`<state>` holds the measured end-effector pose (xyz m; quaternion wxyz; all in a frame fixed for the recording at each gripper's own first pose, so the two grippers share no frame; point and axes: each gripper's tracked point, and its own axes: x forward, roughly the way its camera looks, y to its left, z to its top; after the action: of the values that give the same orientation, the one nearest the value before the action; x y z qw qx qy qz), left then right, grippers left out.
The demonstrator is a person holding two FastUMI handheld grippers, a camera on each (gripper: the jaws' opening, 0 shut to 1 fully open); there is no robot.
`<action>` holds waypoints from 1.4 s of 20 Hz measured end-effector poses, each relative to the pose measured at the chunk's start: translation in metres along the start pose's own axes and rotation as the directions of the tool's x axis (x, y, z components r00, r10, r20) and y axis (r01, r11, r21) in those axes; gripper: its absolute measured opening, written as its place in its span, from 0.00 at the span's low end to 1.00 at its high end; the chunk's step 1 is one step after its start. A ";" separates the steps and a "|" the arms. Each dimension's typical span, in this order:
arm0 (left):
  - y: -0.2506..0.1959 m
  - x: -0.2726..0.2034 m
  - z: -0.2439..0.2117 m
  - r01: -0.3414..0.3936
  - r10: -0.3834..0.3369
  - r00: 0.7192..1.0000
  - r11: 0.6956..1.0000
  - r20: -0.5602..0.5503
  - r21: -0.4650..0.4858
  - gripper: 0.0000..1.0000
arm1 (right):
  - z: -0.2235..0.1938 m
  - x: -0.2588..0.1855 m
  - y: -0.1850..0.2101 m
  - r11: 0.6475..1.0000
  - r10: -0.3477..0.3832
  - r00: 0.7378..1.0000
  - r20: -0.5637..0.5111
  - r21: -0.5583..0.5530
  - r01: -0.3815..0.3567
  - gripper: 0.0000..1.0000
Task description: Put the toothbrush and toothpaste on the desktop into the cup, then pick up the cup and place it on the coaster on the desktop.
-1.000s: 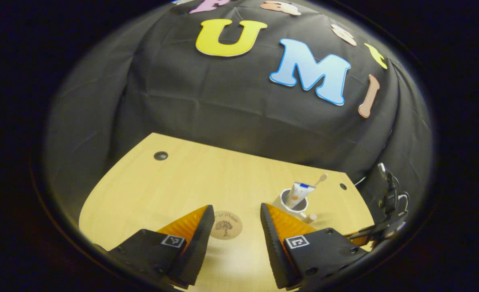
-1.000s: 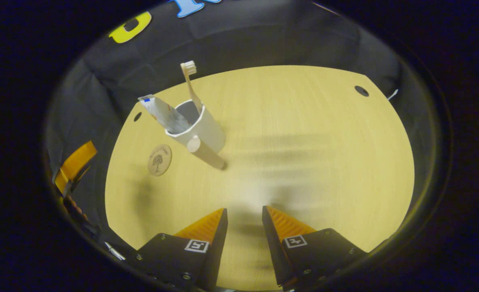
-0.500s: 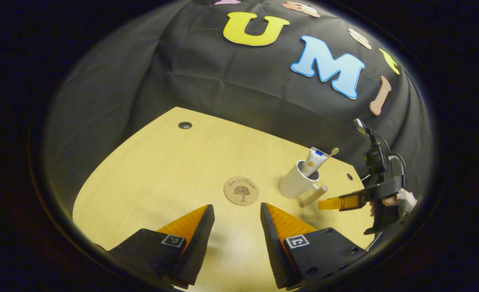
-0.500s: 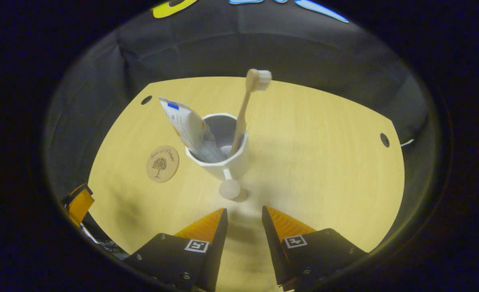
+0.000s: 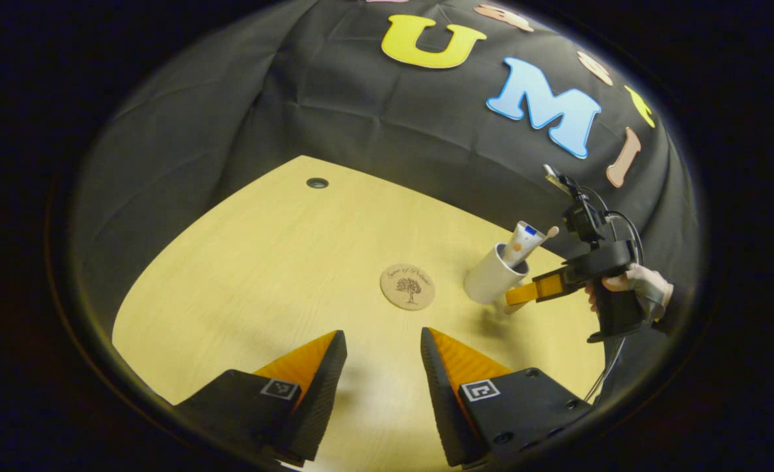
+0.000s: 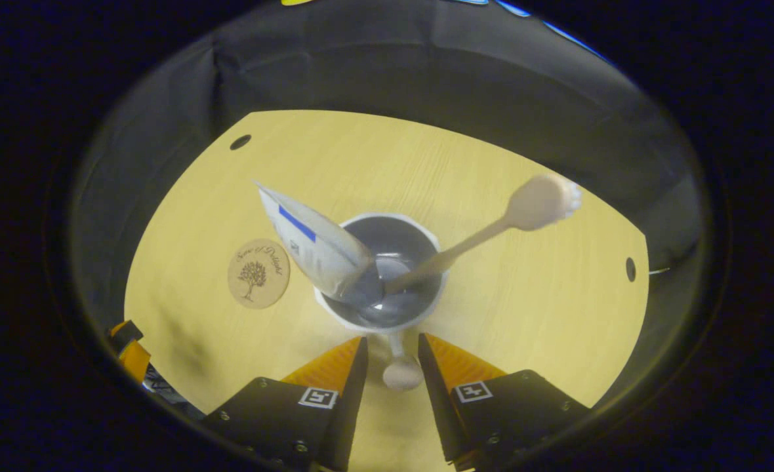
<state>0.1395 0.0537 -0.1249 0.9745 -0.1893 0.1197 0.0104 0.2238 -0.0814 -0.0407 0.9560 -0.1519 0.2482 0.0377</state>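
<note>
Wooden, with a tree drawing and small script too fine to read, the coaster (image 5: pixel 407 286) is lying on the desktop (image 5: pixel 262 262) just beside the white cup (image 6: pixel 387 275). The toothpaste (image 6: pixel 311 239) and toothbrush (image 6: pixel 492 226) are leaning inside the cup. My right gripper (image 6: pixel 390 357) is standing with fingers parted around the cup's knob handle (image 6: pixel 401 373), close but I cannot tell if pressing. My left gripper (image 5: pixel 377 354) is hanging open, holding nothing, with bare desktop ahead up to the far edge.

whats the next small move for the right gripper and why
Probably close the right gripper on the cup's handle: the handle knob already sits between its open fingers, toothbrush and toothpaste are in the cup, and the coaster lies beside it.
</note>
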 end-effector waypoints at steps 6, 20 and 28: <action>0.017 -0.013 -0.005 -0.050 0.050 0.999 0.998 0.002 -0.029 0.75 | 0.002 0.011 -0.002 1.000 0.016 1.000 -0.009 0.008 -0.016 0.27; 0.015 -0.043 -0.034 -0.108 0.108 0.994 0.992 0.003 -0.067 0.75 | 0.007 0.002 0.022 0.999 0.053 0.989 0.135 0.000 -0.053 0.21; 0.021 -0.068 -0.033 -0.144 0.149 0.988 0.985 0.047 -0.097 0.75 | 0.013 0.000 0.066 0.994 0.106 0.986 0.128 -0.047 -0.101 0.21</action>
<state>0.0643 0.0625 -0.1460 0.9641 -0.2249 0.1064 0.0926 0.2202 -0.0148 -0.0475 0.9636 -0.1554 0.1920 0.1023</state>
